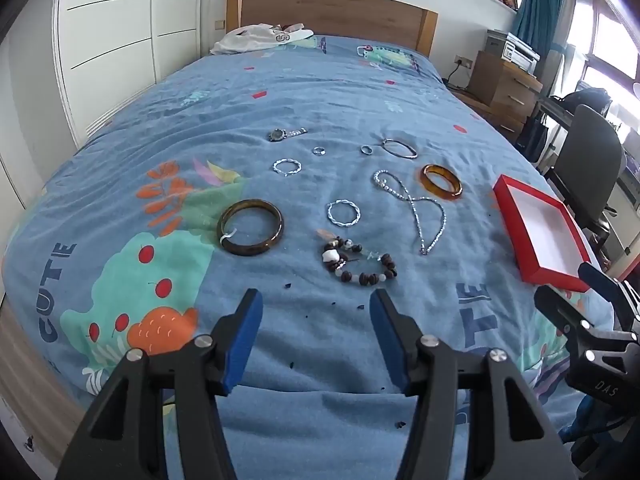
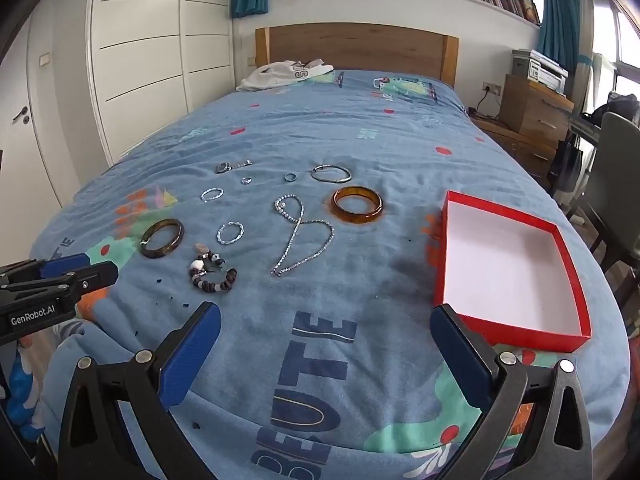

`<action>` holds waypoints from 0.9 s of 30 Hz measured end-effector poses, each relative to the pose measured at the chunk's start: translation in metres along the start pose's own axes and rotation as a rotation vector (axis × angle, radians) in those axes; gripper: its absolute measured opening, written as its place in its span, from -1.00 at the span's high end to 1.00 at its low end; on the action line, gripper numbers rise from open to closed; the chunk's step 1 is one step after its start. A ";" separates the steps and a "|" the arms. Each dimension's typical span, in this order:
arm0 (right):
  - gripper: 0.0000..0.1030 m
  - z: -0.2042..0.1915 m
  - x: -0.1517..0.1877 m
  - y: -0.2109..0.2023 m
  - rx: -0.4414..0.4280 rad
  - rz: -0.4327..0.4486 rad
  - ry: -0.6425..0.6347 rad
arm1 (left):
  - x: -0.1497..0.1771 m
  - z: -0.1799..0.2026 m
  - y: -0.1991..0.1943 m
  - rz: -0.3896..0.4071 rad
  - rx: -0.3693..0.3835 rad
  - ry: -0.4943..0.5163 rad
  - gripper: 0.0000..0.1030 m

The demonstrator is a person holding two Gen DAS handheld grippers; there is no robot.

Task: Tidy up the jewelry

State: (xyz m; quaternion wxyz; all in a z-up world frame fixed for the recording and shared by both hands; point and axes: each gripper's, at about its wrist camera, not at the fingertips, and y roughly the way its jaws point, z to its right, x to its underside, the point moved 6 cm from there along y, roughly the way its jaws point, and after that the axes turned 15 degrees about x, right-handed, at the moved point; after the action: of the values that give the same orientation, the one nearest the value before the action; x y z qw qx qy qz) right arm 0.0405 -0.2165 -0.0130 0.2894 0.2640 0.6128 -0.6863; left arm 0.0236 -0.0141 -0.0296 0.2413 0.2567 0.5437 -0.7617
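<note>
Jewelry lies spread on a blue bedspread. A dark brown bangle (image 1: 250, 227) (image 2: 163, 238), a beaded bracelet (image 1: 360, 262) (image 2: 213, 272), a silver chain necklace (image 1: 416, 208) (image 2: 300, 236), an amber bangle (image 1: 442, 182) (image 2: 357, 204), two twisted silver bracelets (image 1: 343, 213) (image 2: 230, 233), a thin silver bangle (image 1: 399, 148), small rings (image 1: 319, 151) and a watch (image 1: 280, 134) show. An empty red box (image 1: 520, 216) (image 2: 444, 240) sits right. My left gripper (image 1: 316, 308) is open, just short of the beaded bracelet. My right gripper (image 2: 326, 320) is open and empty beside the box.
A white garment (image 1: 260, 38) lies by the wooden headboard (image 1: 332, 12). White wardrobe doors (image 2: 140, 60) stand left. A wooden dresser with a printer (image 2: 536, 104) and a grey chair (image 1: 588, 160) stand right of the bed. Small dark crumbs dot the bedspread (image 1: 320, 96) near the grippers.
</note>
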 end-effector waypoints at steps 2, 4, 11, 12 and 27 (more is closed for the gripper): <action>-0.99 0.001 -0.001 -0.002 -0.016 -0.003 0.016 | 0.001 -0.001 0.000 0.000 -0.006 0.002 -0.04; -0.99 0.000 -0.001 -0.001 -0.011 -0.001 0.002 | 0.002 -0.003 0.000 0.007 -0.012 0.003 -0.04; -0.99 -0.003 0.003 0.005 -0.032 -0.014 -0.001 | 0.001 -0.005 -0.001 0.028 -0.044 0.009 -0.05; -0.99 -0.004 0.003 0.005 -0.035 -0.015 -0.004 | 0.001 -0.005 -0.001 0.031 -0.041 0.009 -0.05; -0.99 -0.005 0.000 0.012 -0.052 -0.017 -0.006 | 0.001 -0.003 0.012 -0.024 -0.020 0.010 -0.04</action>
State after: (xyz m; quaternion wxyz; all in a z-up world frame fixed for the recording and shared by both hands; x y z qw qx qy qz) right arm 0.0489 -0.2128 -0.0217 0.2920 0.2490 0.6319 -0.6734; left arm 0.0309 -0.0151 -0.0392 0.2321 0.2515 0.5556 -0.7577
